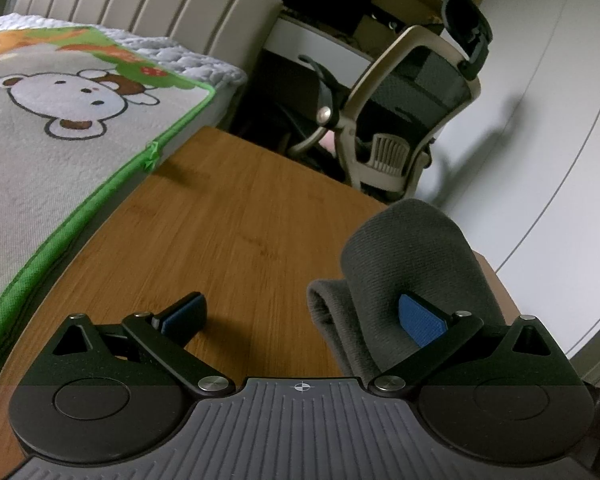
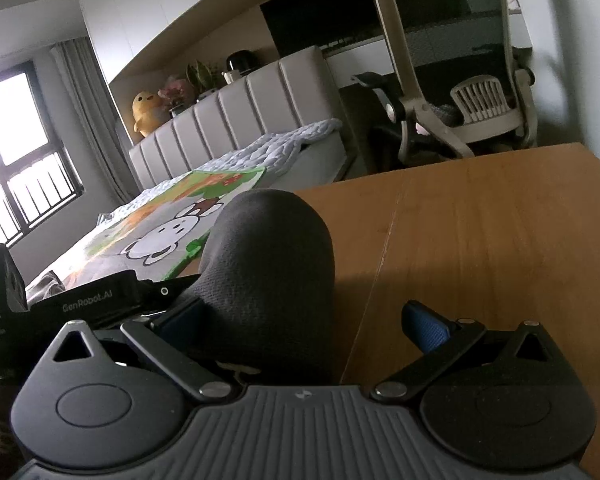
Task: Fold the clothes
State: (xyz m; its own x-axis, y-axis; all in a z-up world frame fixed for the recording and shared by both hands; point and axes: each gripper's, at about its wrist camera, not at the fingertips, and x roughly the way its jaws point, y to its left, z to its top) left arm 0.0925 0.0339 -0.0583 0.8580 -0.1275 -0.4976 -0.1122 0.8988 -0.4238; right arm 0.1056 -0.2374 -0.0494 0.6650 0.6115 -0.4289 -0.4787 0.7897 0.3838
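A dark grey knitted garment point(image 1: 412, 264) lies bunched in a rounded, folded hump on the wooden table point(image 1: 228, 232). My left gripper point(image 1: 302, 318) is open wide; its right blue pad point(image 1: 420, 320) rests against the garment's near side, and its left pad point(image 1: 184, 316) hovers over bare wood. In the right wrist view the same garment point(image 2: 268, 264) rises just ahead of my right gripper point(image 2: 300, 322), which is also open. Its left finger point(image 2: 180, 316) sits beside the cloth and its right finger point(image 2: 426, 328) stands over bare table point(image 2: 480, 240). The left gripper's black body point(image 2: 88, 304) shows at the left.
A bed with a cartoon-bear mat edged in green point(image 1: 60, 128) borders the table on the left, with a padded headboard point(image 1: 140, 4) behind. A mesh office chair point(image 1: 404, 112) stands beyond the table's far edge, by a white wall point(image 1: 560, 120). A window point(image 2: 16, 152) is at far left.
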